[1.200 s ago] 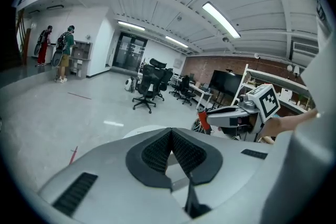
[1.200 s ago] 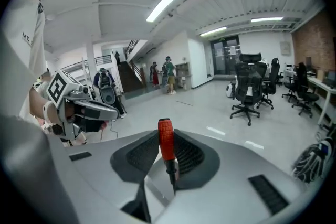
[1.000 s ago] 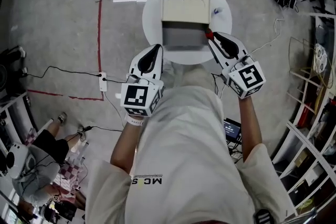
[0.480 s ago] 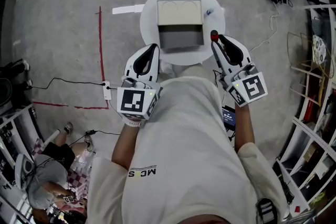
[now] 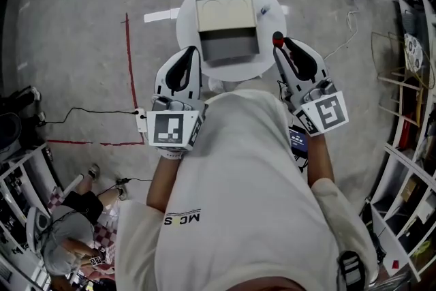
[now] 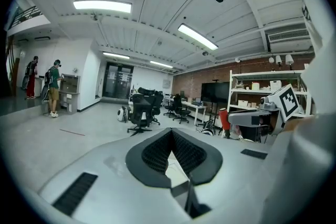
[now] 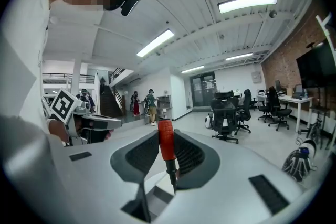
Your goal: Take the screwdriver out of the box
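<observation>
Fingers (image 7: 195, 159) clamp one screwdriver (image 7: 166, 142) in right gripper (image 5: 280, 46), meet in left gripper (image 6: 170, 134); one box (image 5: 227, 18).

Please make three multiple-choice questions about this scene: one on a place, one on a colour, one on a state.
1. Where does the box stand? A) on the floor B) on the round white table C) on a shelf
2. What colour is the screwdriver handle? A) blue B) yellow C) red
3. What does the left gripper hold? A) nothing B) the screwdriver C) the box
Answers: 1 B: the head view shows it there. 2 C: it shows red between the right gripper's jaws. 3 A: its jaws are together, nothing between them.
</observation>
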`<state>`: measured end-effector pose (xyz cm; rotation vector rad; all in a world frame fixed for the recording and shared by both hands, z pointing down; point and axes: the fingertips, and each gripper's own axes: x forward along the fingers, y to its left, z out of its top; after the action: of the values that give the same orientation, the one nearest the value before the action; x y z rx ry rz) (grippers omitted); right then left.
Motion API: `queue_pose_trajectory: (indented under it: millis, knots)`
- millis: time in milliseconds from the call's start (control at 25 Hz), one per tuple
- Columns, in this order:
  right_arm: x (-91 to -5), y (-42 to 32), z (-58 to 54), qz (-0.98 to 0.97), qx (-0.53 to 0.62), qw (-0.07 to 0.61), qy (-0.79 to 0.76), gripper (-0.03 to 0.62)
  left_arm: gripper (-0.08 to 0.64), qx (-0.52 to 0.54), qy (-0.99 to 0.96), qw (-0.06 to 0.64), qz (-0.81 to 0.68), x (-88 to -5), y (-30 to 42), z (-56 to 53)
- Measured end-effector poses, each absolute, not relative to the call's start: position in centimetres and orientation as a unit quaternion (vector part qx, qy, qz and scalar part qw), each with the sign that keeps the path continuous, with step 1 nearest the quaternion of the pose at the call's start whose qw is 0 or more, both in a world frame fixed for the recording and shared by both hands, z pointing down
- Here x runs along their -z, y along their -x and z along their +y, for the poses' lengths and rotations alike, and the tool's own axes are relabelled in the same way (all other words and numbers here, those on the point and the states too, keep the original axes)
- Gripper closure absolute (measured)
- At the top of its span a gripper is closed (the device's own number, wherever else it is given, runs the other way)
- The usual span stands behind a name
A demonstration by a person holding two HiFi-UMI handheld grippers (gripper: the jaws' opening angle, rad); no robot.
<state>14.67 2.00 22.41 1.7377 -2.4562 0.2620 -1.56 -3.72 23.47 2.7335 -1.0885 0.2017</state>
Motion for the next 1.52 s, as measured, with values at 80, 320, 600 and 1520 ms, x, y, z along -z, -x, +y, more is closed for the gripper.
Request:
queue_pose_trajectory:
  millis: [80,320,600,1520]
  knots:
    - [-22.1,-14.6,2.0,-0.813,-0.084,0.057,-0.573,0.451,0.557,-0.066,-0.923,0.098,-0.367,-23.3,1.4,-3.7]
    - [-22.0,-14.3,1.9,-0.817,-0.079,0.060,-0.568,0.451,0.557,-0.063,-0.924,0.095,-0.365,-22.9,1.2,-3.7]
    - [-22.8,-14.2,2.7,-0.814,-0.086,0.066,-0.571,0.451,0.557,-0.064,-0.923,0.103,-0.365,-23.4,1.3,-3.2]
    - [-22.6,-14.7,3.3,-0.807,-0.095,0.056,-0.581,0.451,0.557,-0.061,-0.924,0.115,-0.359,-23.7,1.4,-2.6]
